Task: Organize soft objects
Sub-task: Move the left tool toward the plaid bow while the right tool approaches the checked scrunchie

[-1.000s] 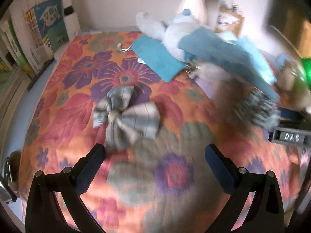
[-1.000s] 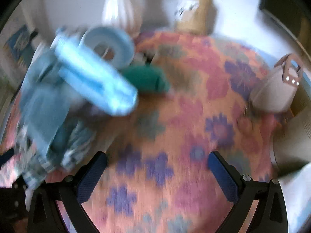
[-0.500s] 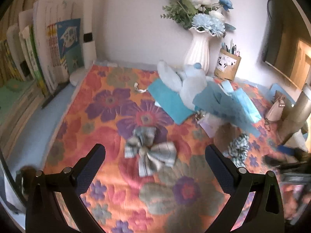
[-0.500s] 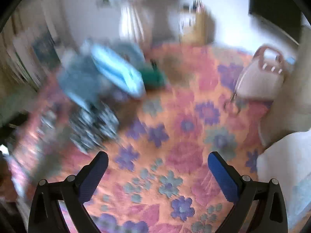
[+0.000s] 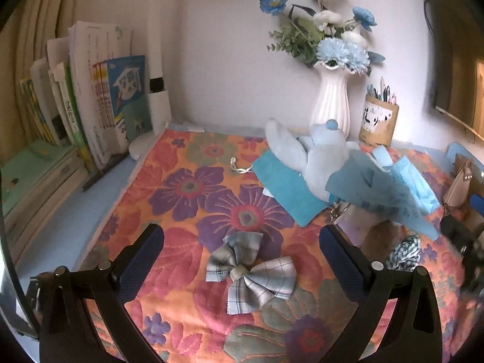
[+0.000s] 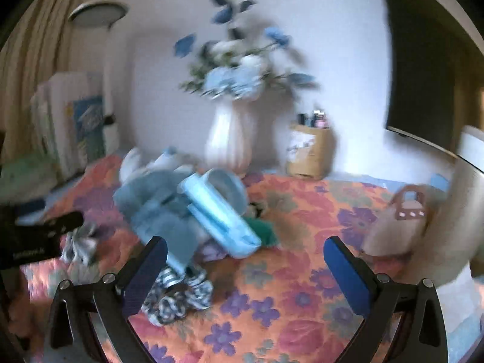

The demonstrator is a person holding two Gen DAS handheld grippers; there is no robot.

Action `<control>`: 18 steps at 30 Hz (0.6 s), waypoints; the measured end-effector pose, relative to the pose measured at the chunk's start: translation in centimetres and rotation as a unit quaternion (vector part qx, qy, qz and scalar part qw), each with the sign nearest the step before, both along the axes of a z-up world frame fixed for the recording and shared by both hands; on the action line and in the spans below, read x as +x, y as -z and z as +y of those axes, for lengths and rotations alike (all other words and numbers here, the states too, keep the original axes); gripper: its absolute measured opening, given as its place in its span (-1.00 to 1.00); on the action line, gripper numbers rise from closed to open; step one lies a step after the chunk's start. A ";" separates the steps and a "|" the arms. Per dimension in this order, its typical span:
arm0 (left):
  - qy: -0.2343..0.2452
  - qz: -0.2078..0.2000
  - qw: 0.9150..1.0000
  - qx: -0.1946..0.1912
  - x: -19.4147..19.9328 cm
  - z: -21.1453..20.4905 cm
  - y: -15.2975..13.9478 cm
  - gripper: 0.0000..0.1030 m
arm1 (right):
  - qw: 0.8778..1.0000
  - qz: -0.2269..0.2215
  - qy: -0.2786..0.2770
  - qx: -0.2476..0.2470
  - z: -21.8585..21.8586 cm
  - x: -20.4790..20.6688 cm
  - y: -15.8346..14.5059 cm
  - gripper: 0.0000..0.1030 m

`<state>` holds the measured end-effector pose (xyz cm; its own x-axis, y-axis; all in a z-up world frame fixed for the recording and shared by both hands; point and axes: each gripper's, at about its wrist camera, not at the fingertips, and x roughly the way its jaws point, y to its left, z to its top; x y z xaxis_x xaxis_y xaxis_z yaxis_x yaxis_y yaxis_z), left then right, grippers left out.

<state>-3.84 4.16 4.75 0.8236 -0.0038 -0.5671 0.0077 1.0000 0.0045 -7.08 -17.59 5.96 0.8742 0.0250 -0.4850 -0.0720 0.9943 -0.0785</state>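
A grey plaid bow (image 5: 251, 275) lies flat on the flowered cloth (image 5: 193, 187), straight ahead of my open left gripper (image 5: 242, 260), which holds nothing. Behind it a pale blue plush toy (image 5: 314, 157) rests on a teal cloth (image 5: 284, 190), with blue paper (image 5: 372, 193) and a blue face mask (image 5: 414, 181) across it. A black-and-white scrunchie (image 5: 405, 251) sits to the right. In the blurred right wrist view my right gripper (image 6: 245, 275) stands open and empty over the scrunchie (image 6: 178, 296), near the face mask (image 6: 217, 214) and a green cloth (image 6: 263, 230).
Books (image 5: 90, 112) stand along the left wall. A white vase of flowers (image 5: 329, 103) and a pen holder (image 5: 378, 121) stand at the back. A small beige bag (image 6: 399, 220) and a pale cylinder (image 6: 466, 205) stand at the right.
Both grippers have pulled back and tilted up, so the wall, vase and books now show. The bow and scrunchie lie where they were. Both jaws stay open.
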 end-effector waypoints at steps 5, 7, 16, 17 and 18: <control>-0.005 0.009 1.000 -0.008 0.3 0.4 0.2 0.99 | 1.000 -0.011 -0.012 -0.020 0.9 -0.5 -0.2 1.00; -0.006 0.010 1.000 -0.014 0.3 0.6 0.3 0.99 | 1.000 -0.013 -0.012 -0.014 0.7 -0.7 -0.2 1.00; -0.003 0.018 1.000 -0.008 0.5 0.2 0.4 0.99 | 1.000 -0.005 -0.026 -0.016 1.4 -0.8 0.2 1.00; -0.003 0.018 1.000 -0.007 0.5 0.2 0.4 0.99 | 1.000 -0.002 -0.026 -0.014 1.3 -0.7 0.2 1.00; -0.004 0.018 1.000 -0.008 0.5 0.2 0.3 0.99 | 1.000 0.004 -0.026 -0.010 1.2 -0.5 0.3 1.00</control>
